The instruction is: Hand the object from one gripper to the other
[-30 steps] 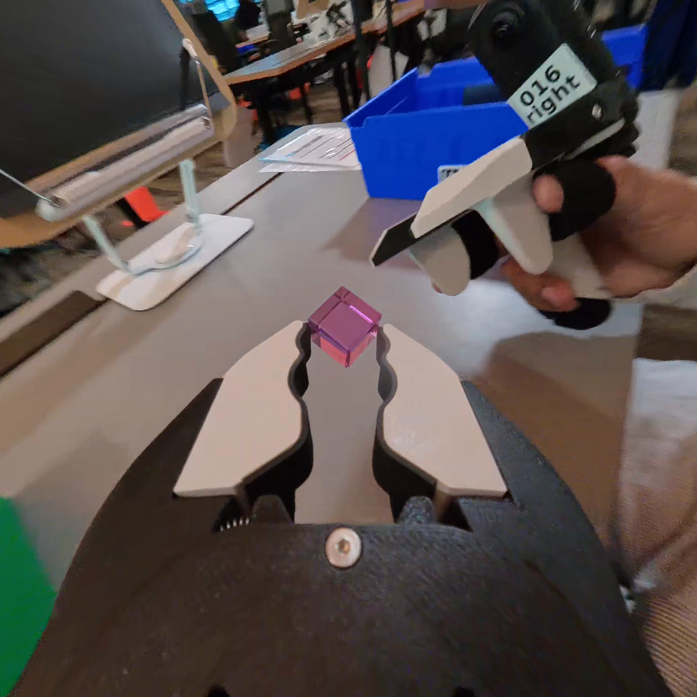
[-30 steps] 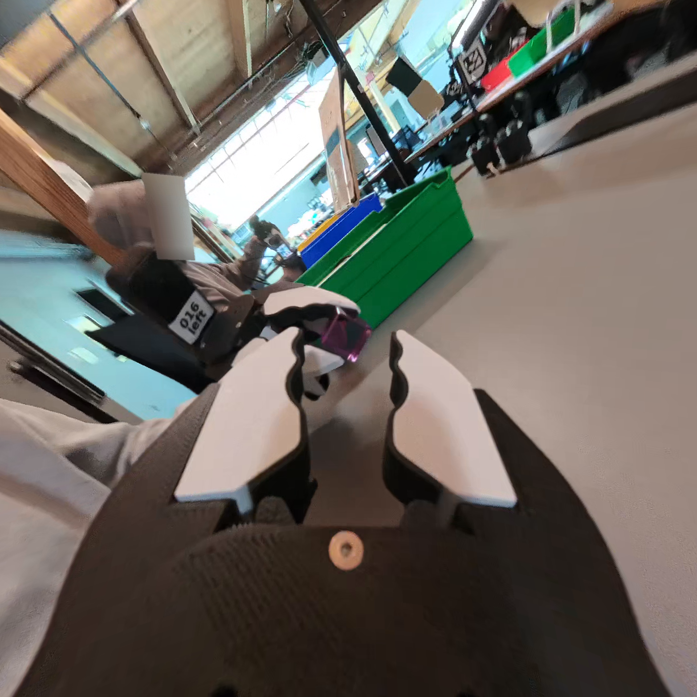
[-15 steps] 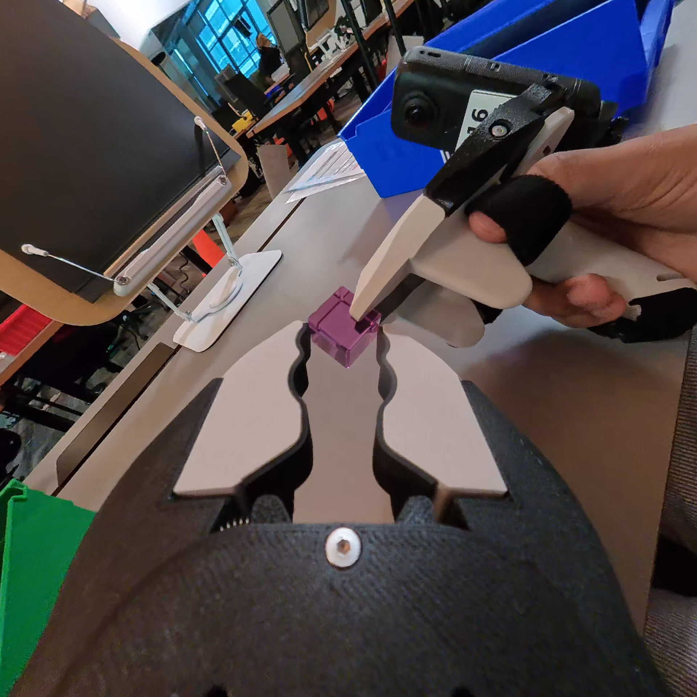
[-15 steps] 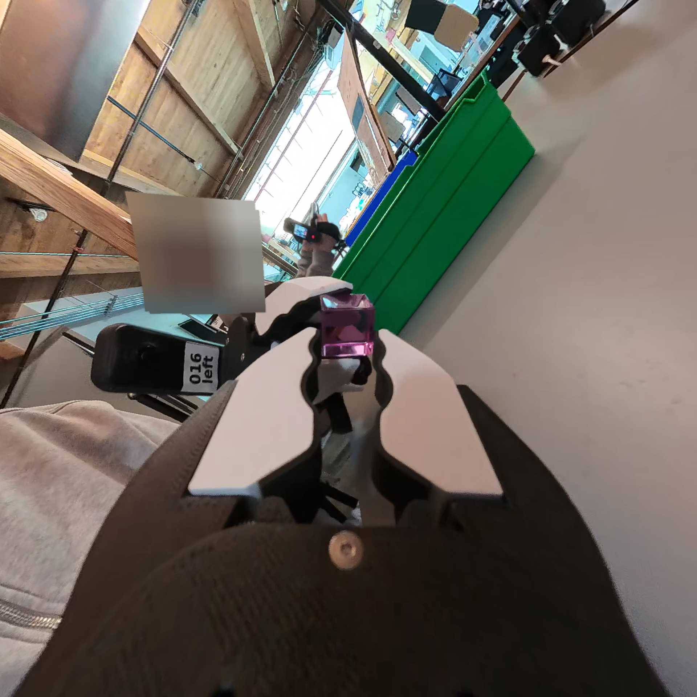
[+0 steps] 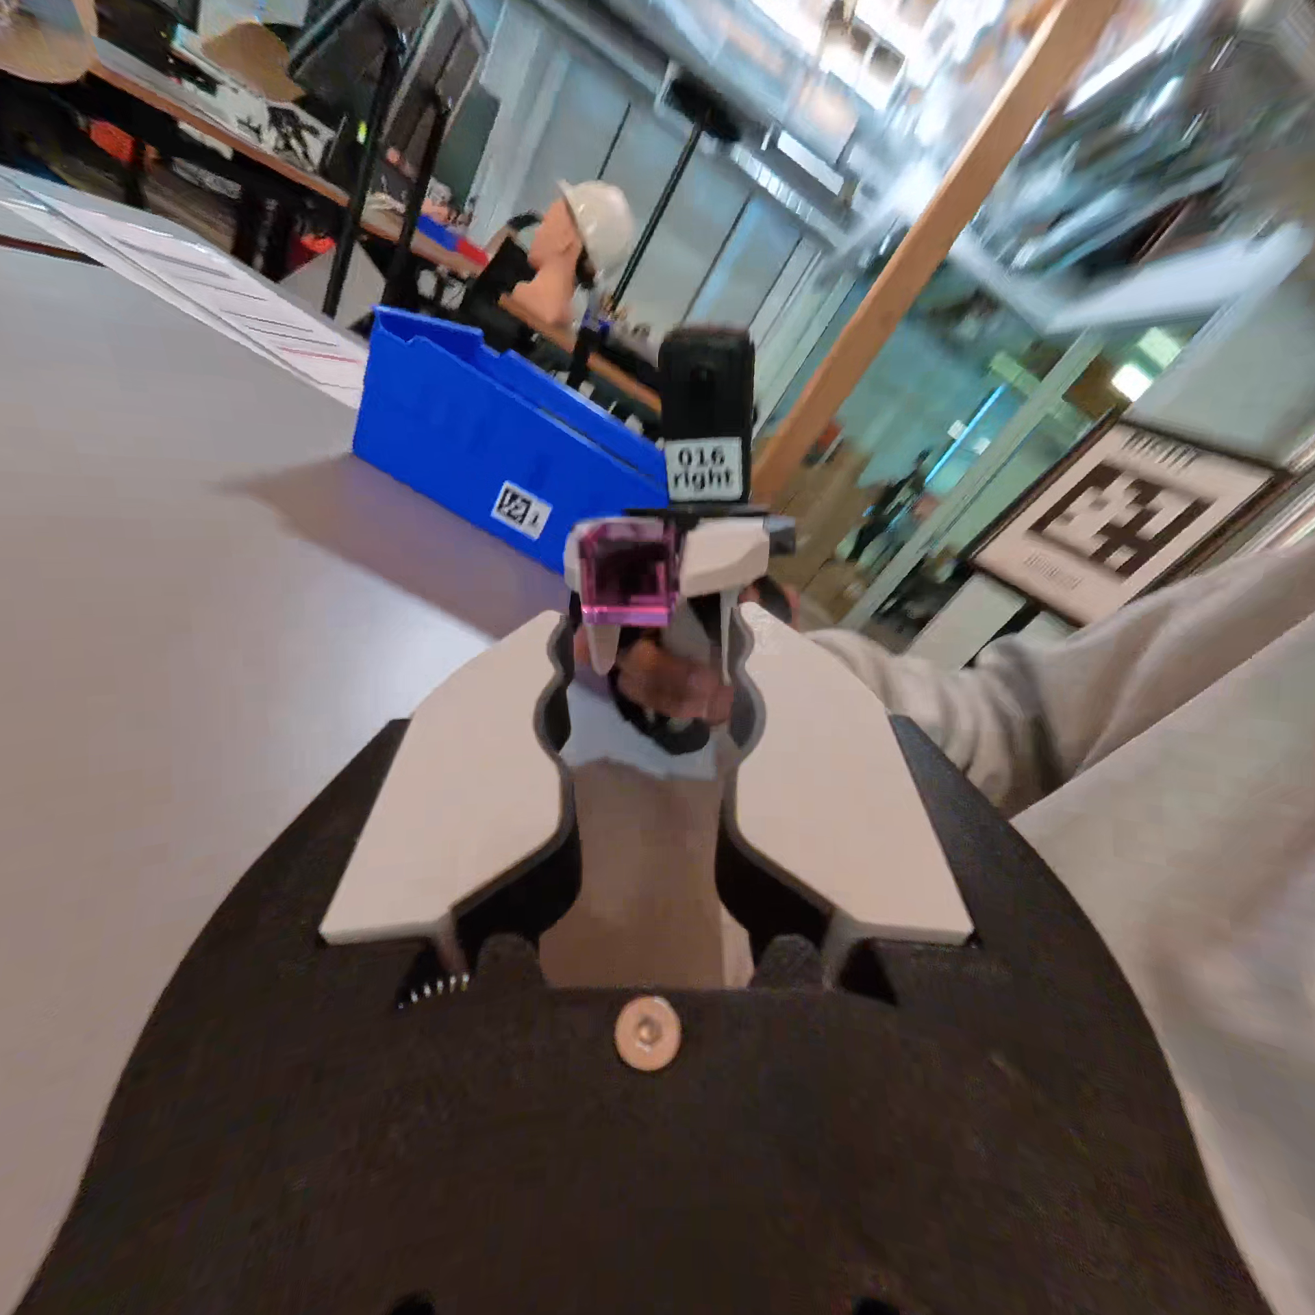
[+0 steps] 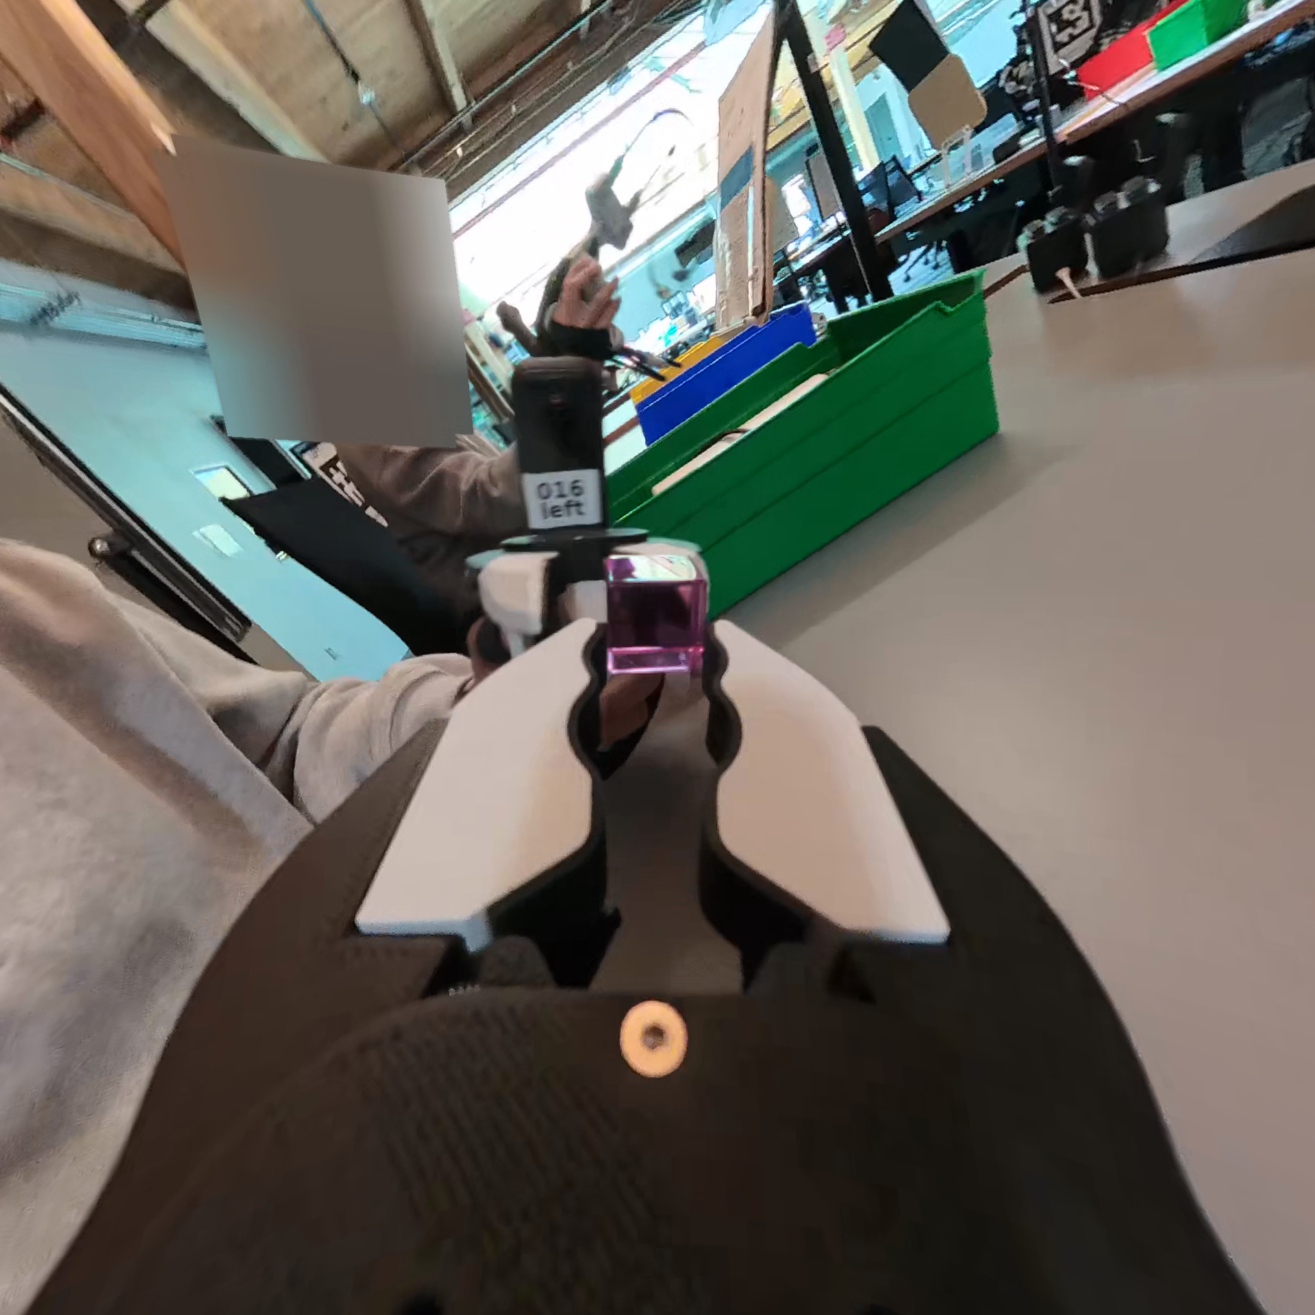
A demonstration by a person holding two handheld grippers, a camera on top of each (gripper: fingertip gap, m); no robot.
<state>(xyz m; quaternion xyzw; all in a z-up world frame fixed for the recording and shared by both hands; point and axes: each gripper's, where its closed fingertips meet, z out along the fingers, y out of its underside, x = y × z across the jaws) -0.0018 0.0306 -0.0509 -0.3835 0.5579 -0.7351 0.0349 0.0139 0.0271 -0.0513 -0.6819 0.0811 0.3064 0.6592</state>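
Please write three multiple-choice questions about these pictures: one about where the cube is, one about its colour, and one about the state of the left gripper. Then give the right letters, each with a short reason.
1. Where is the cube?
A. On the table
B. Between the right gripper's fingers
C. In the blue bin

2. What colour is the cube?
A. Orange
B. White
C. Purple

3. How is the left gripper?
A. Open, holding nothing
B. Shut on the cube
C. Shut on a sheet of paper

Answers:
1 B: the cube sits clamped at the right gripper tips, above the table.
2 C: it is clear purple.
3 A: the left gripper shows an empty gap.
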